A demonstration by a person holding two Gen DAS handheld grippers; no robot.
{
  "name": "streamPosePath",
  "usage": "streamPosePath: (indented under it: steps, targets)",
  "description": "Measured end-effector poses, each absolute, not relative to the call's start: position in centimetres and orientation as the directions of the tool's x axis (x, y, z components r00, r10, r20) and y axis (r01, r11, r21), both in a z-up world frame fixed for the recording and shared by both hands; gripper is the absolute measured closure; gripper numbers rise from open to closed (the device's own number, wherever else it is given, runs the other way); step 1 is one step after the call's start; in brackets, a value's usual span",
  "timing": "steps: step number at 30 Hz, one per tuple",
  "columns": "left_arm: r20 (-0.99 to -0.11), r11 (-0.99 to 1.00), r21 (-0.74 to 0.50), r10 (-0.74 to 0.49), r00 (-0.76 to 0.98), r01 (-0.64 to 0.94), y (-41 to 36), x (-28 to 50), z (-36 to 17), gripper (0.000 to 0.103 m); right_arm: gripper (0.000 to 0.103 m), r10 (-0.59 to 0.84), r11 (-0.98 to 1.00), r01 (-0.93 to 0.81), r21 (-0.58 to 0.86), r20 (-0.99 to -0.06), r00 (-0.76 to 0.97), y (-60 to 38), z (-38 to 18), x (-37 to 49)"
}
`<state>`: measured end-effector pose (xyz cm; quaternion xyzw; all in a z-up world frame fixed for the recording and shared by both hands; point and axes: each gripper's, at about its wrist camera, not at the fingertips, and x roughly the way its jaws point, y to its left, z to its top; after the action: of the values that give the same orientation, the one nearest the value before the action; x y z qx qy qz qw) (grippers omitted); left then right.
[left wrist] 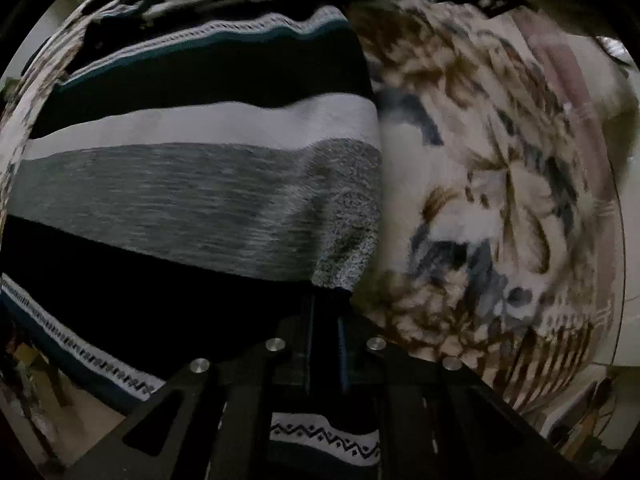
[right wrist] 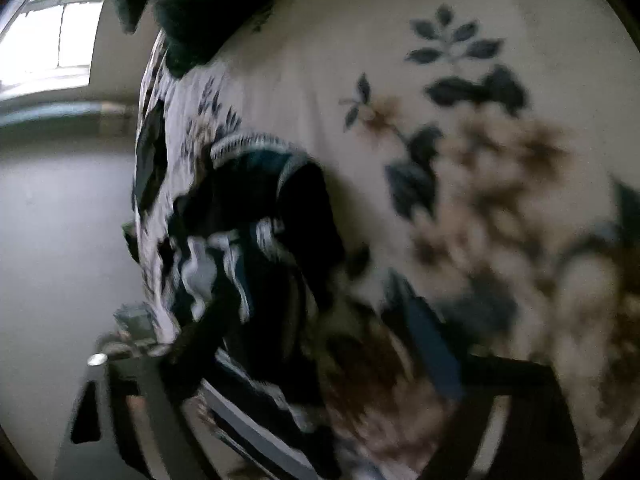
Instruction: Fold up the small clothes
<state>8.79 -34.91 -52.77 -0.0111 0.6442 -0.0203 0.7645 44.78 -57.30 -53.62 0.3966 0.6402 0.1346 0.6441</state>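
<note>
1. A floral cloth (left wrist: 500, 168) in cream with brown flowers and blue-grey leaves covers the surface under everything; whether that surface is a bed or a table cannot be told. It fills the right half of the left wrist view and most of the right wrist view.
2. A striped sweater (left wrist: 192, 196) lies spread on the floral cloth, filling the left half of the left wrist view. Its bands run black, white, speckled grey, then black again, with narrow patterned white trims near the top and bottom.
3. In the right wrist view the sweater shows as a bunched, blurred heap at the left edge of the cloth, by the pale floor (right wrist: 60, 240).
4. A bright window (right wrist: 56, 28) sits in the top left corner of the right wrist view.
5. The left gripper (left wrist: 326, 320) points down at the sweater's right edge; its jaws are drawn together on the dark band there, pinching the fabric.
6. The right gripper (right wrist: 332, 344) is heavily blurred. Its jaws stand wide apart, one dark finger against the bunched sweater and one blue pad over the cloth, pressing on nothing.
</note>
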Motion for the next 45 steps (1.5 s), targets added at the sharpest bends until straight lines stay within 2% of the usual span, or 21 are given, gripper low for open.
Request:
streamPosePath:
  steps: [2,4,5,6,16,25,31,33,39,45]
  targets:
    - [-0.981,0.998,-0.055,-0.055,0.184,0.007,-34.4,8.5,-52.0,0.096,0.021,0.709,0.610,0.366,0.703,-0.690,0.144,-56.6,-55.1,46.6]
    - [-0.979,0.998,-0.068,-0.065,0.194,-0.011,-33.8,8.1,-51.2,0.096,0.041,0.715,0.600,0.382,0.703,-0.685,0.137,-55.5,-56.5,48.2]
    - [-0.978,0.997,-0.073,-0.068,0.197,-0.019,-33.4,8.0,-50.7,0.097,0.072,0.712,0.608,0.382,0.696,-0.691,0.125,-55.1,-56.7,48.6]
    - [-0.977,0.996,-0.079,-0.071,0.202,-0.029,-33.2,7.9,-50.3,0.097,0.088,0.693,0.633,0.380,0.675,-0.712,0.110,-54.6,-56.7,49.0]
    - [-0.947,0.961,-0.196,-0.134,0.290,-0.196,-25.3,8.9,-42.7,0.097,0.091,0.561,0.797,0.210,0.566,-0.823,0.089,-48.1,-45.7,52.6]
    - [-0.919,0.897,-0.306,-0.191,0.345,-0.319,-13.0,10.4,-41.4,0.097,0.091,0.487,0.862,0.115,0.493,-0.870,0.074,-35.9,-39.0,57.5]
    - [-0.899,0.832,-0.407,-0.290,0.329,-0.378,-3.5,11.0,-44.0,0.098,0.091,0.410,0.906,0.093,0.413,-0.911,0.054,-23.4,-40.7,60.9]
    - [-0.891,0.812,-0.431,-0.314,0.327,-0.394,-1.1,11.0,-44.6,0.101,0.091,0.378,0.921,0.081,0.380,-0.925,0.042,-19.2,-41.7,61.8]
    - [-0.895,0.795,-0.436,-0.330,0.301,-0.423,5.3,10.8,-47.3,0.101,0.091,0.290,0.956,0.052,0.289,-0.957,0.000,-9.8,-44.8,63.3]
    - [-0.904,0.789,-0.421,-0.326,0.276,-0.448,9.2,10.3,-49.2,0.103,0.091,0.207,0.976,0.073,0.206,-0.978,-0.016,-5.4,-47.7,64.7]
